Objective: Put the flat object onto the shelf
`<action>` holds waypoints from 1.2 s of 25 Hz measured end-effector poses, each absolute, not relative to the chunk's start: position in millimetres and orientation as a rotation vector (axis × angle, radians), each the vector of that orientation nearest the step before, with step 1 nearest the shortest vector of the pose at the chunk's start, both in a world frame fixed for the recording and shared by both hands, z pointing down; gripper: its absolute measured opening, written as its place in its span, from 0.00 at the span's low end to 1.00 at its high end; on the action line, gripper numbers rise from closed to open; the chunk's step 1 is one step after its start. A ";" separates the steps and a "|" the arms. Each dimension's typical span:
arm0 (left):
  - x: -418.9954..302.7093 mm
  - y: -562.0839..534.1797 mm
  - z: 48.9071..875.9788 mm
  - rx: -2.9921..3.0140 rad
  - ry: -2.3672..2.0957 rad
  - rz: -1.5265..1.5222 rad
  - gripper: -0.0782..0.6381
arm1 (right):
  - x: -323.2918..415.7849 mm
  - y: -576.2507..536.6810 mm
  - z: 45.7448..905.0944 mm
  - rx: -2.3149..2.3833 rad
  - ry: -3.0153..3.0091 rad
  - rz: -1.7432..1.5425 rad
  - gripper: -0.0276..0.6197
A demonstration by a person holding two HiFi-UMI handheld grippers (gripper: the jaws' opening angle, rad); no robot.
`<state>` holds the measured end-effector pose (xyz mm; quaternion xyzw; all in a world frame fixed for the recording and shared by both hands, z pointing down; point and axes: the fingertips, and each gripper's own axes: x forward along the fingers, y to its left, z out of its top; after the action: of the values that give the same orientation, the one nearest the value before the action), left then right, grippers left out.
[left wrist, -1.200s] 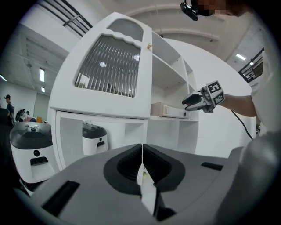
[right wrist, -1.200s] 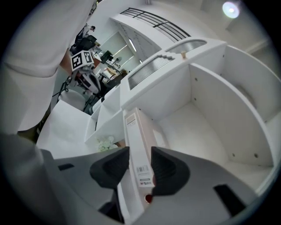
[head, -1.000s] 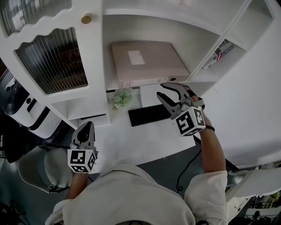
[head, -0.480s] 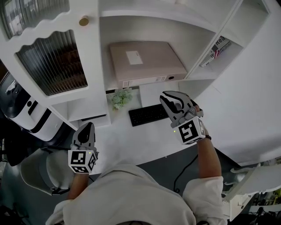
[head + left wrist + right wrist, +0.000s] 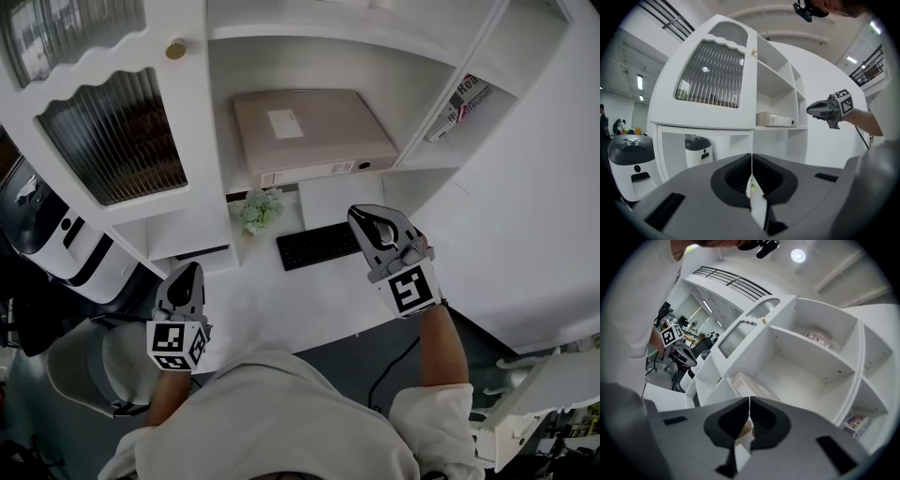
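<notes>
The flat beige box (image 5: 309, 131) lies on its broad face on the shelf (image 5: 419, 156). Its labelled spine faces out along the front edge, so it sits stable and fully supported, and the placing looks done. The right gripper (image 5: 359, 217) hangs in front of and below that shelf, over the tabletop (image 5: 281, 300) near the black keyboard (image 5: 319, 246), apart from the box. Its jaws have just been closing and now meet pad to pad with nothing between them, which suits a gripper that has no further hold to make. The left gripper (image 5: 187, 273) is held low at the tabletop's near edge, well away from the shelf. Its jaws are likewise pressed together and empty, likely because one gripper is enough for such a light, flat load.
</notes>
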<state>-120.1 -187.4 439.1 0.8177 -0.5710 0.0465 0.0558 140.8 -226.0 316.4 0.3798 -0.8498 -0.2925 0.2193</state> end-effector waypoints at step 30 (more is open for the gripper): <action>-106.9 -181.7 437.3 2.481 -1.754 0.172 0.12 | 188.6 -182.4 331.6 1.365 -2.746 -0.297 0.05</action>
<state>-106.9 -181.7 437.3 0.8143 -0.5756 0.0563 0.0491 188.6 -182.4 331.6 0.4428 -0.8909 -0.0963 0.0301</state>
